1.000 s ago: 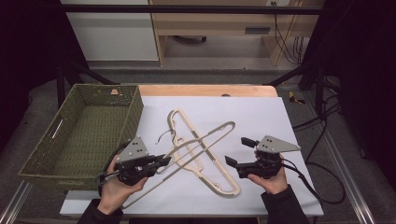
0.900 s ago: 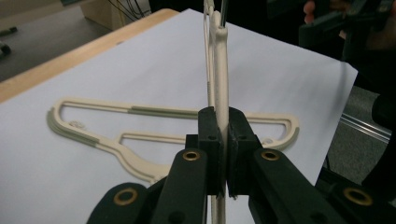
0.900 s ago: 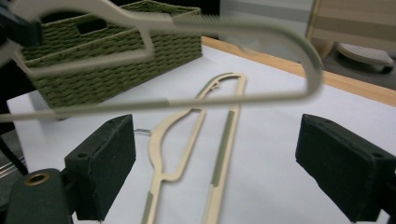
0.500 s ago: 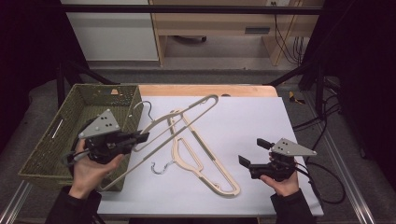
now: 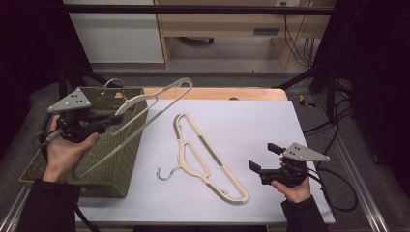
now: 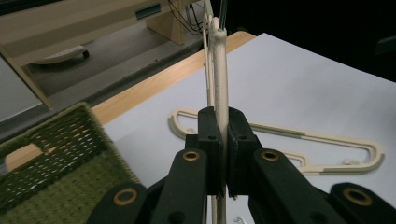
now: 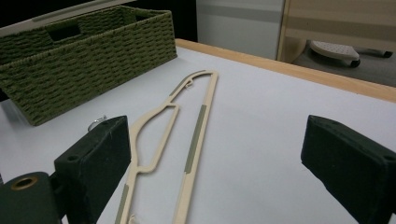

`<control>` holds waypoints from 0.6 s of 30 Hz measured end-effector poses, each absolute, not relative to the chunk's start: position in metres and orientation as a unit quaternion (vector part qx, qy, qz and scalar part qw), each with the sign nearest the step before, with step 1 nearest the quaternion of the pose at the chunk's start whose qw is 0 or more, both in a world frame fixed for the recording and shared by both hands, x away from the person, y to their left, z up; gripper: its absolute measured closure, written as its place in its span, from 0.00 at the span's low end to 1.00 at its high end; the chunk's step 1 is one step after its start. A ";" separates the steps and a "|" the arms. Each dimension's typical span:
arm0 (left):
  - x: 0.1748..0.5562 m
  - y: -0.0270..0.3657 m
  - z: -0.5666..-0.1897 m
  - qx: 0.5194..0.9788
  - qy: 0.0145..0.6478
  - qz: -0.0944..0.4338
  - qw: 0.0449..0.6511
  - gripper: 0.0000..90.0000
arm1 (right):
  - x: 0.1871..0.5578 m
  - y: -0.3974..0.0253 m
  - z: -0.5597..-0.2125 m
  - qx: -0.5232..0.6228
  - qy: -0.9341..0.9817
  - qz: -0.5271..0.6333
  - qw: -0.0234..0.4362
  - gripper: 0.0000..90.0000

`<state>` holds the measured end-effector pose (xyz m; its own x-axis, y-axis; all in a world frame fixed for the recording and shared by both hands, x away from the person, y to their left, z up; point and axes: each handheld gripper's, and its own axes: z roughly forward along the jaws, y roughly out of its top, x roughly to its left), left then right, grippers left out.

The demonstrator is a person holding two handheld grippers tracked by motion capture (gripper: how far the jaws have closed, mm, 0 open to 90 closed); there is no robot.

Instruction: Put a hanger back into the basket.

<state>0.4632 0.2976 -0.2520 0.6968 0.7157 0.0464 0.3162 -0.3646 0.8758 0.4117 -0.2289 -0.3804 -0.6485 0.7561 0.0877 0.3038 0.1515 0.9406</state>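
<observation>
Hangers like these are light, stiff and thin, so the one in your left gripper [image 5: 113, 117] needs little squeeze but plenty of care about swing. Your left jaws are clamped on the raised hanger [image 5: 140, 116] across one of its slim cream bars, as the left gripper view shows, with the bar standing edge-on between the pads and running straight ahead of the tool. Because you hold it near one end of a long frame, the far loop reaches well out in front of the jaws and past the basket [image 5: 36, 166], and its lower bar hangs down behind and below your hand over the basket's open top. Smooth plastic like this can probably pivot in a narrow pinch, so I judge a grip nearer the neck, by the metal hook [image 5: 114, 83], would steady it better. Your right gripper [image 5: 263, 169] is spread wide and holds nothing, its jaws hovering just above the white table [image 5: 300, 121]. The second hanger [image 7: 187, 140] lies flat just ahead of it, running away from the left jaw in the right gripper view. Lying flat, it offers little edge to catch; the grey rubbery strips on its long bar look like the least slippery spot to pinch.
</observation>
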 end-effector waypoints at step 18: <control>0.491 0.377 -0.273 0.793 0.367 0.240 0.424 0.96 | 0.413 -0.232 -0.381 0.367 0.728 0.539 0.211 0.08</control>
<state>0.4911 0.3775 -0.2734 0.6158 0.7849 0.0692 0.3786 -0.3718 0.8476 0.4132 -0.2315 -0.3810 -0.6414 0.7621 0.0888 0.3078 0.1496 0.9396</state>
